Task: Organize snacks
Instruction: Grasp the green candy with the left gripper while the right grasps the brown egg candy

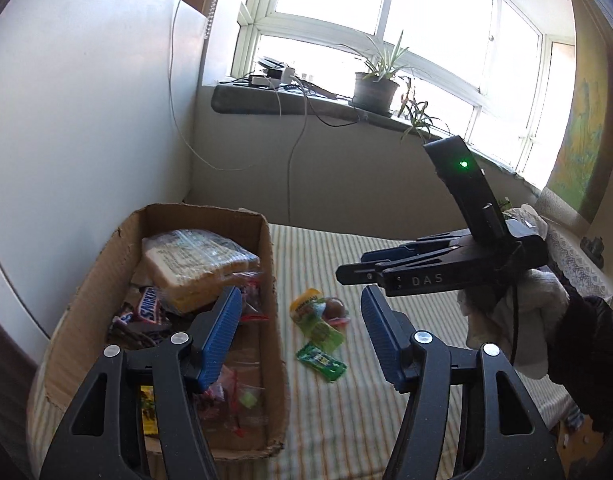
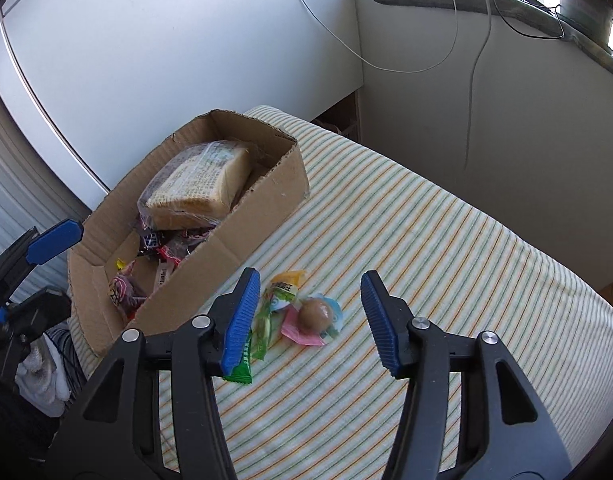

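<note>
The left gripper (image 1: 302, 336) fills the lower half of the left wrist view, its two blue-padded fingers (image 1: 222, 332) spread wide with nothing between them. It hangs tilted downward over the near right wall of the cardboard box (image 1: 106, 264), so one finger lies over the box interior and the other over the striped cloth (image 1: 386, 420).

The right gripper (image 2: 310, 320) sits low in the centre of the right wrist view, jaws likewise parted and empty, pointing down at a small cluster of loose snacks (image 2: 298, 312) lying on the cloth just right of the box. In the left wrist view this same tool appears at centre right, lying nearly level and pointing toward the left of the frame, held by a hand (image 1: 518, 312) in a pale glove with a dark sleeve behind it.

The loose snacks (image 1: 318, 324) include green wrappers (image 1: 321, 361) and a round brown sweet (image 2: 315, 313) in clear wrap; they rest on the cloth, apart from the box wall. Inside the box, a wrapped sandwich (image 2: 198, 180) sits at the far end atop chocolate bars (image 1: 148, 308) and small packets (image 1: 242, 396).

A potted plant (image 1: 376, 80) stands on the windowsill (image 1: 266, 100) at the upper centre of the left wrist view, with cables (image 1: 294, 140) hanging down the wall.
</note>
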Tool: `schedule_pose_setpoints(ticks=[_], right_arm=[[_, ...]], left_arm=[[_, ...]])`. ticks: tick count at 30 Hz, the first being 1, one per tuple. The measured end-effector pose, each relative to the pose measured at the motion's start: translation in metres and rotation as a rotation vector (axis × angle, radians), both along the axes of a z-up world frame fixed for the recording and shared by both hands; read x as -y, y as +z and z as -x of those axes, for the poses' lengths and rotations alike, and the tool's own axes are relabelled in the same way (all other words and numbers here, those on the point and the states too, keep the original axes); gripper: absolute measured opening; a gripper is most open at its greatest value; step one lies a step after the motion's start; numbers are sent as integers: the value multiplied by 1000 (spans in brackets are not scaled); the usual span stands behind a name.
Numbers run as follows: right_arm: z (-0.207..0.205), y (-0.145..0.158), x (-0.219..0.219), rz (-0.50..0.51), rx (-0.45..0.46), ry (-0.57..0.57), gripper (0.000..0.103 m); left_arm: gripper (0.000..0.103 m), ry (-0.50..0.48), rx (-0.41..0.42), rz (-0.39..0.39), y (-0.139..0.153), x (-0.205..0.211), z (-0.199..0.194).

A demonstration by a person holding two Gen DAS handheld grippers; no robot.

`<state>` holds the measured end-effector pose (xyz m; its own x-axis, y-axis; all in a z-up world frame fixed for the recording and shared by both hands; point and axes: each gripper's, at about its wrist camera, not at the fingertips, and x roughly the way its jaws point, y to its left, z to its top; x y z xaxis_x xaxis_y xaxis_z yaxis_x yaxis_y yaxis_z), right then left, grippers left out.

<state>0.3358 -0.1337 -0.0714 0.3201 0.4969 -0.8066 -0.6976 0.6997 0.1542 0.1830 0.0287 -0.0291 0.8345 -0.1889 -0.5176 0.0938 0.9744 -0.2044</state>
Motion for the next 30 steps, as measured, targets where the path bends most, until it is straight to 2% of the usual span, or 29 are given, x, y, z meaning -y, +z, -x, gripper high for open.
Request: schedule_pose_setpoints(ticks=[5, 8, 12, 17, 21, 26, 30], right_arm=[[1, -24, 0, 29, -6, 41, 46], [0, -33, -2, 25, -7, 62, 42], [-5, -43, -5, 20, -6, 76, 41], [-7, -53, -7, 5, -13, 97, 41], [1, -59, -8, 23, 36, 122, 41], [4, -60, -8, 32, 61, 135, 41], [9, -60, -6, 56, 84, 139, 41]], left_arm=[[50, -32, -70, -26, -20, 41, 2], [43, -33, -140, -7, -37, 52, -3], [43, 3, -208, -24, -57, 62, -16], [39, 57, -246, -105, -69, 69, -34], [39, 91, -270, -171, -76, 76, -46], [40, 107, -322, -190, -85, 76, -61], [40, 110, -319, -201, -87, 81, -71]])
